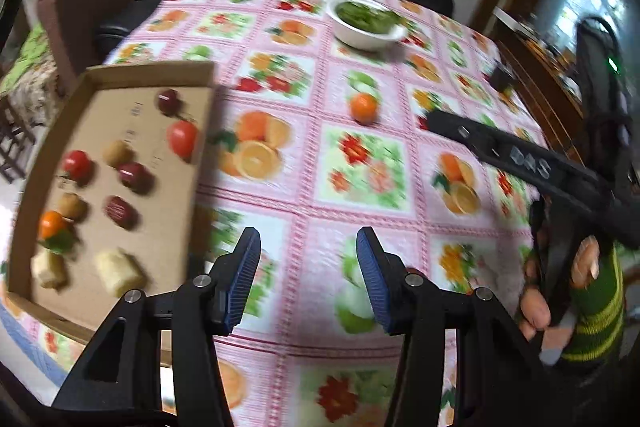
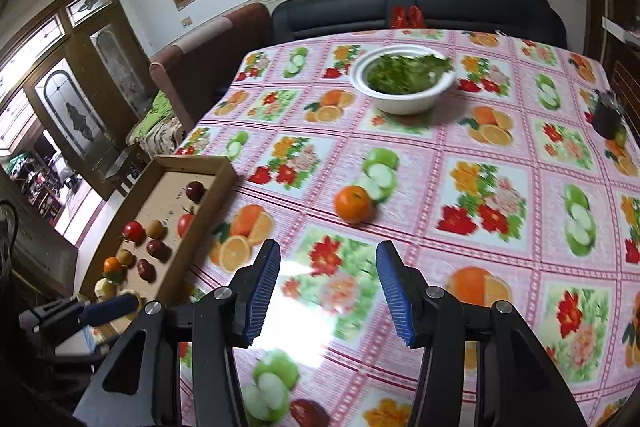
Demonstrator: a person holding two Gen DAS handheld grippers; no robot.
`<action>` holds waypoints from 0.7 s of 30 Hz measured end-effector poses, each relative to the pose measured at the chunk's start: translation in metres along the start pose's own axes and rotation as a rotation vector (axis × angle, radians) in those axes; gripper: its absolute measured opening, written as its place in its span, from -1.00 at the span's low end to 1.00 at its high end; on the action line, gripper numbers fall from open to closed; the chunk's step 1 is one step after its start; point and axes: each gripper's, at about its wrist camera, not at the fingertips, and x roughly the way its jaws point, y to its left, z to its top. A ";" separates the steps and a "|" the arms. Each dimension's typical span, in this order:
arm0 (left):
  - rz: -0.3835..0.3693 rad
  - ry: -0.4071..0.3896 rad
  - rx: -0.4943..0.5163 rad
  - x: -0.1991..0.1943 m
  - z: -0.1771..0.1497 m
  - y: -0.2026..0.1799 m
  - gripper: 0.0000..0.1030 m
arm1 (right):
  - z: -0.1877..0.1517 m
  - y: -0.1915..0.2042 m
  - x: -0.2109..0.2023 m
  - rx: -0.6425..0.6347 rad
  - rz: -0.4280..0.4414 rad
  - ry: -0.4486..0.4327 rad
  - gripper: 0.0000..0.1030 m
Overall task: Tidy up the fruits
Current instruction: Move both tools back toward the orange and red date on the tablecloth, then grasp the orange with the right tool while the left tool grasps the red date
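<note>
A loose orange lies on the fruit-print tablecloth near the table's middle. At the left edge, a shallow cardboard tray holds several fruits: red tomatoes, dark red ones, brown ones, a leafy orange and pale yellow pieces. My left gripper is open and empty, low over the cloth just right of the tray. My right gripper is also open and empty, with the orange ahead of it. Both views are motion-blurred.
A white bowl of green leaves stands toward the far side. A small dark cup sits near the right edge. A dark sofa runs behind the table. A hand in a green striped sleeve holds the right gripper.
</note>
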 end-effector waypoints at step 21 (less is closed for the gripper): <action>-0.202 0.140 0.188 0.058 -0.034 -0.065 -0.07 | -0.001 -0.037 0.041 0.022 -0.005 0.057 0.01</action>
